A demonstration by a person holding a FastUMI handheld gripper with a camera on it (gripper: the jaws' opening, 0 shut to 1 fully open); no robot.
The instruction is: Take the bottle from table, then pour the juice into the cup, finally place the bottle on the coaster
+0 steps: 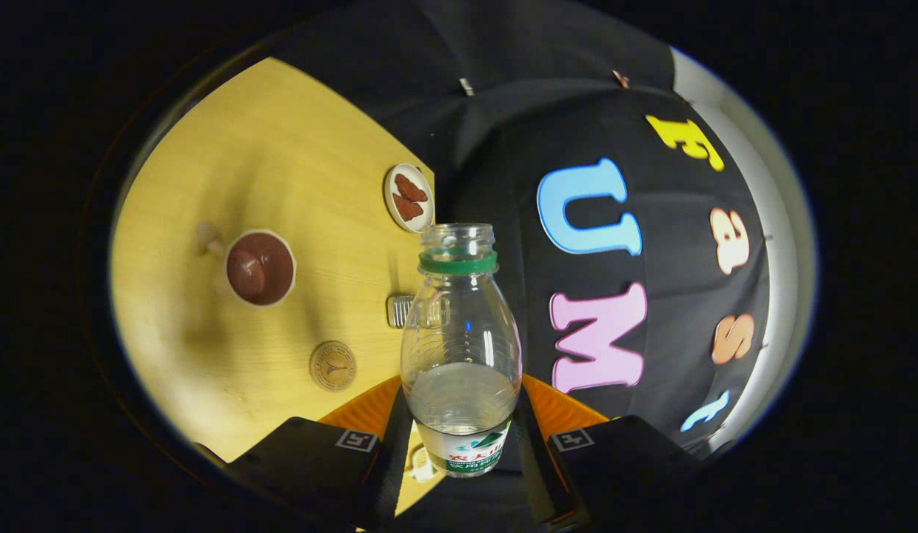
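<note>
One step of three looks done: the bottle point(461, 348) is off the table point(281, 148) and in the gripper point(463, 451). Pour and coaster placement are left, as far as I can judge.

Gripper: fingers closed in on the bottle's lower body, one on each side, pressing at about label height. Clamped, not loose. No gap visible between either finger and the plastic.

Bottle: cap off, neck open, green ring under the thread. Roughly a third full of clear liquid, sitting in the end toward the fingers. The view is rolled so the table reads sideways, so the bottle appears tipped relative to the table. Nothing is running out at the neck, so I'd call the pour not started, or at most barely started.

Positions relative to the bottle:
- Cup point(260, 268): well off to the side of the bottle's neck, out over the table, handle pointing away from the bottle. Inside looks brown; can't tell if that is liquid or glaze.
- Coaster point(332, 365): round, wood-toned, beside the bottle's lower body, nearer to it than the cup. Bare.
- Small ribbed clear thing point(401, 311): just beside the bottle's shoulder; can't tell what it is.
- Plate point(409, 198) with two brown pieces: just beyond the bottle's mouth, at the table edge.

Neck isn't over the cup, so a sideways move toward the cup comes before any tilt.
</note>
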